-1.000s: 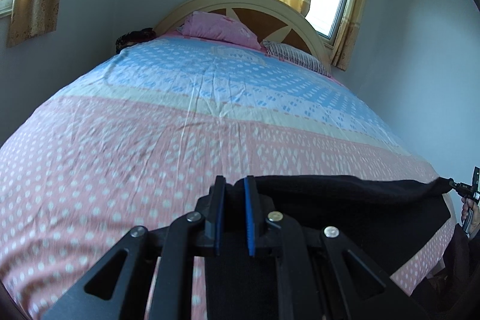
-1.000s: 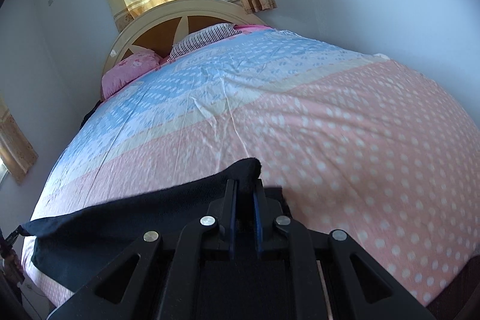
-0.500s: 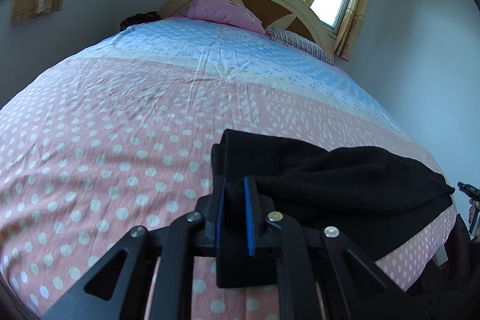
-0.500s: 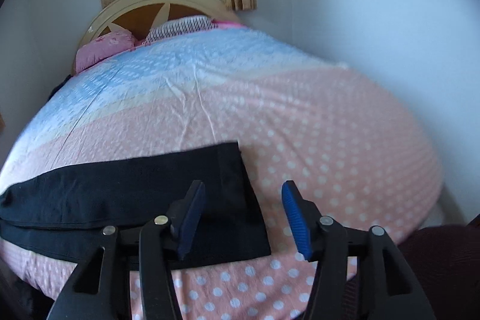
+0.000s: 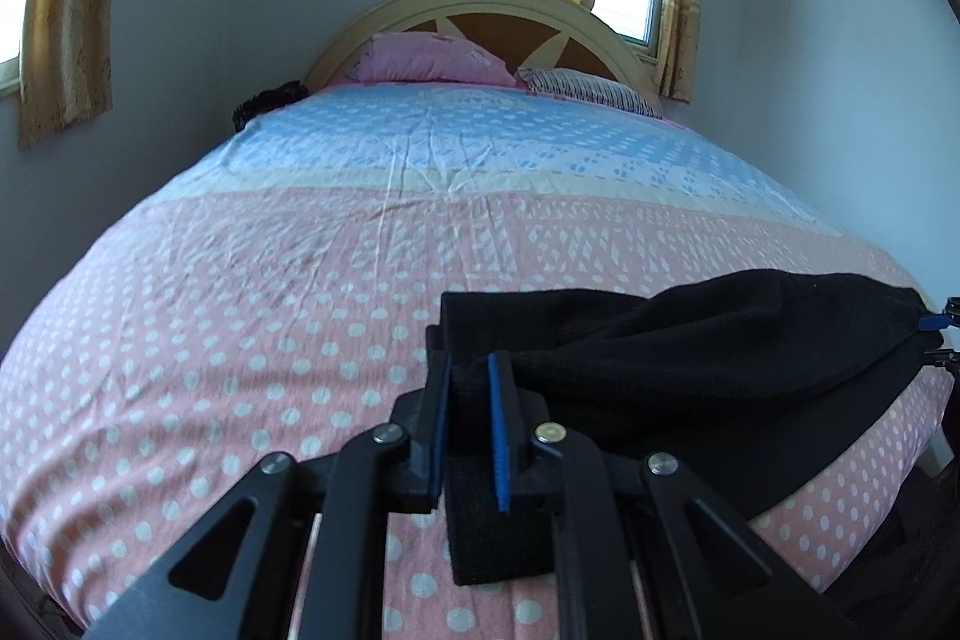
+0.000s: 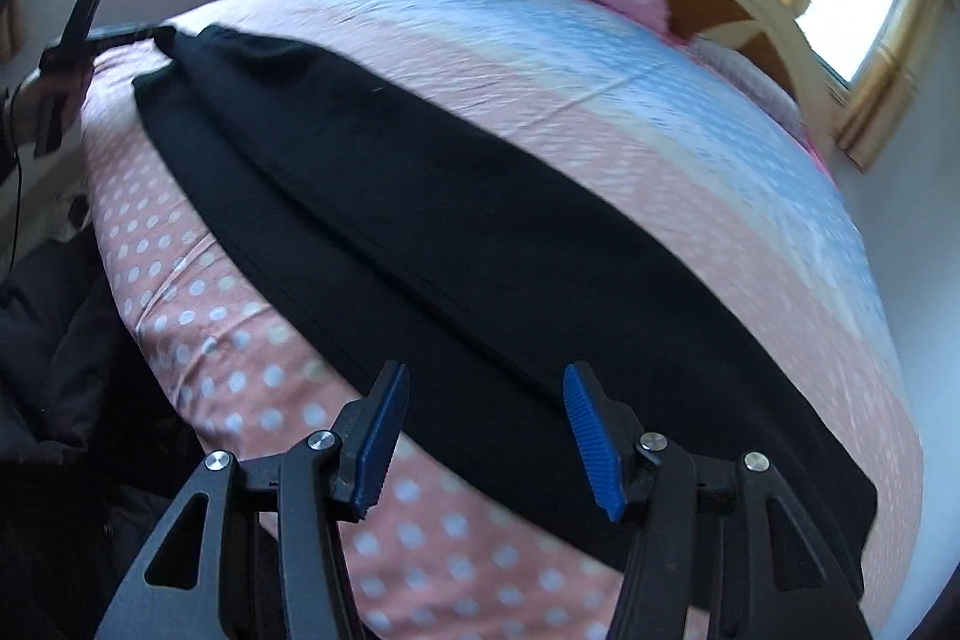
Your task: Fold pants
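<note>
Left gripper (image 5: 469, 376) clamped on pants (image 5: 690, 358) at 6 o'clock on bed (image 5: 300, 280); right gripper (image 6: 480, 400) spread wide above them, empty.

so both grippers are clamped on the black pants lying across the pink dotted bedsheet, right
Not quite. Only the left gripper is clamped on the black pants lying across the pink dotted bedsheet. The right wrist view shows the right gripper with its jaws wide apart above the fabric, gripping nothing.
</note>
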The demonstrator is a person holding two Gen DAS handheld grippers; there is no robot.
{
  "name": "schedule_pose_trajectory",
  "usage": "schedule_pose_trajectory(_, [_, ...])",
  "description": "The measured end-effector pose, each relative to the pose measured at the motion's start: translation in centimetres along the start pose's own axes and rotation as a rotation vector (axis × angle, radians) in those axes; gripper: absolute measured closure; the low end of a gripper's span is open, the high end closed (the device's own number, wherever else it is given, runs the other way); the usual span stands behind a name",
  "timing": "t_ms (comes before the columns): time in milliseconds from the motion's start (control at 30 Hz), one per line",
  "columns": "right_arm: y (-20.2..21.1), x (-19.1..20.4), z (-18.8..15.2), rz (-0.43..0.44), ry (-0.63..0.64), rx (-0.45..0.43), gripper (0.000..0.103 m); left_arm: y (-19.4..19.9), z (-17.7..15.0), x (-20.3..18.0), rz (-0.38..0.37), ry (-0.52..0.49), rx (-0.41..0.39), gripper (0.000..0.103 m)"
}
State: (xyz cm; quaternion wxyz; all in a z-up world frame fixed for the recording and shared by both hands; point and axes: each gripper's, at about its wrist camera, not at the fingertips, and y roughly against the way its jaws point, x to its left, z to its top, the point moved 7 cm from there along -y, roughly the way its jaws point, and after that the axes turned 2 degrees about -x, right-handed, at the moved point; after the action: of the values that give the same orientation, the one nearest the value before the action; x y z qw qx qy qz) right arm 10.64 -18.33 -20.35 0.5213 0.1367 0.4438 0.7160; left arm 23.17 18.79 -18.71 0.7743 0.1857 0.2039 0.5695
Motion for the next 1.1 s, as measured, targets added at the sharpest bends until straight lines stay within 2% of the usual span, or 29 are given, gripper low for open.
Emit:
schedule_pose_trajectory(67, [-1.7,0.4,0.7,0.008,0.018,0.021,0.048,0.1,0.5,0.0,-0.004,-0.008,-0.007,0.090])
schedule_pose_trajectory(100, [-2.3,0.4,0.8,0.011,0.018,0.032,0.056,0.1,0.6,0.0,-0.007,-0.006,-0.008,0.090])
schedule_pose_trajectory(133, [-3.0,0.3,1.0,0.016,0.016,0.047,0.066,0.0,0.8,0.1,-0.009,-0.006,-0.008,0.090])
schedule_pose_trajectory(167, [-3.4,0.1,1.3,0.019,0.013,0.053,0.089,-0.1,1.0,0.2,-0.014,-0.007,-0.010,0.090])
schedule_pose_trajectory(200, [-3.6,0.3,1.5,0.024,0.005,0.051,0.098,-0.2,1.1,0.3,-0.018,-0.010,-0.010,0.090])
schedule_pose_trajectory(400, [-0.5,0.2,2.3,0.046,-0.001,-0.003,0.101,0.6,1.0,0.4,-0.053,-0.028,-0.032,0.090])
schedule_pose_trajectory(500, [0.7,1.0,1.5,0.050,0.021,-0.006,0.101,1.4,0.6,0.4,-0.074,-0.036,-0.041,0.090])
schedule_pose_trajectory(700, [-2.2,1.6,-0.5,0.048,0.021,0.052,0.101,1.1,-1.9,0.1,-0.091,-0.042,0.008,0.090])
schedule_pose_trajectory(900, [-1.7,1.2,-0.8,0.051,-0.006,0.036,0.101,1.4,-3.2,0.1,-0.101,-0.034,0.013,0.090])
schedule_pose_trajectory(1100, [-1.9,1.6,-1.3,0.043,0.000,0.045,0.101,1.9,-4.1,0.8,-0.079,-0.061,0.029,0.076])
